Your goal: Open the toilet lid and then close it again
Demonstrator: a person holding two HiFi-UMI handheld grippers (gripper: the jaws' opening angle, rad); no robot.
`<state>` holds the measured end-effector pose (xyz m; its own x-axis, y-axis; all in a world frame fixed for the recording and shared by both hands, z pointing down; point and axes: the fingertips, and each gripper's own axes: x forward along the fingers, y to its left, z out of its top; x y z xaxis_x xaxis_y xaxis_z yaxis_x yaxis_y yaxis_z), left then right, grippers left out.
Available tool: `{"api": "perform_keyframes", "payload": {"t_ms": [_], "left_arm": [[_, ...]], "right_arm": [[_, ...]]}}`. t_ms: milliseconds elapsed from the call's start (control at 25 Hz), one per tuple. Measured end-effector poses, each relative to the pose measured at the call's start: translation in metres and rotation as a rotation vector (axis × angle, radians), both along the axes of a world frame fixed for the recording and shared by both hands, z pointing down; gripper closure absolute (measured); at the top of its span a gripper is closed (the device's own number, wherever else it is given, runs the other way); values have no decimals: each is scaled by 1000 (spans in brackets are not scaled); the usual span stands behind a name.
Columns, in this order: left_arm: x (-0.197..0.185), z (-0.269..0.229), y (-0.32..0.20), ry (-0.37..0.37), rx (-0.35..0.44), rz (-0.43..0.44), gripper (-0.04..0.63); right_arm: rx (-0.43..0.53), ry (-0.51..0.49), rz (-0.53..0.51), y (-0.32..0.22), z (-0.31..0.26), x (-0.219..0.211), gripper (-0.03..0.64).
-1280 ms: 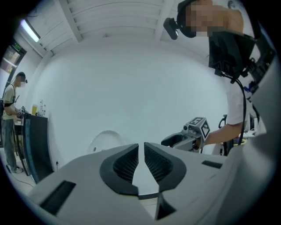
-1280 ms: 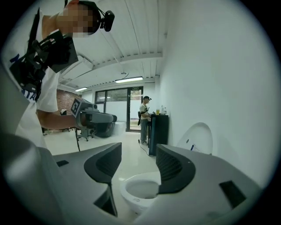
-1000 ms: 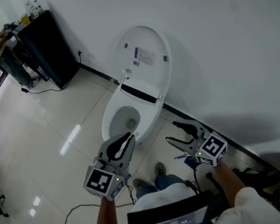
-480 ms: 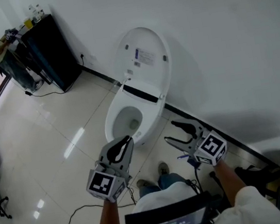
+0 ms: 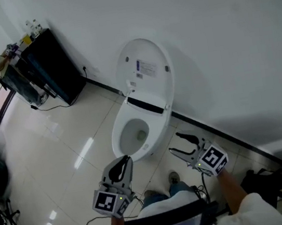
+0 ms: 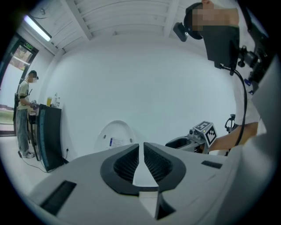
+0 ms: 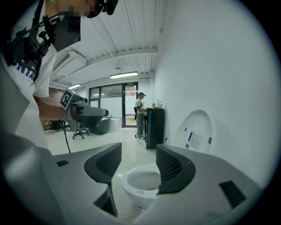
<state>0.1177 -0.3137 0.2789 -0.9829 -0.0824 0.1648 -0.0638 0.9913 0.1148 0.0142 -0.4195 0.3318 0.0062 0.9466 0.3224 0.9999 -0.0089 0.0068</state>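
One lid [image 5: 144, 67] beyond right hand-held gripper [image 5: 175, 143]

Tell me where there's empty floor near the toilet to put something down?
The shiny floor between the toilet and the black cabinet is bare and wide. It's crowded on the toilet's other side, with dark gear along the wall, and a cable lies by the person's shoes.

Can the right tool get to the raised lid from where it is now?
Probably yes: the right tool is open and empty, and nothing stands between it and the lid, upright against the wall.
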Motion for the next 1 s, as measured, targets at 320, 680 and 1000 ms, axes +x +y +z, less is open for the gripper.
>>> {"api": "perform_keyframes", "payload": {"t_ms": [320,680,1000], "left_arm": [[18,21,93,46,-20,29,568],[121,36,336,79,-92,166,568],[122,7,512,43,-80,299,568]], "right_arm": [[28,-22,106,63,12,7,373],[-37,57,414,255,15,77,373],[28,-10,597,377,-17,128,373]]}}
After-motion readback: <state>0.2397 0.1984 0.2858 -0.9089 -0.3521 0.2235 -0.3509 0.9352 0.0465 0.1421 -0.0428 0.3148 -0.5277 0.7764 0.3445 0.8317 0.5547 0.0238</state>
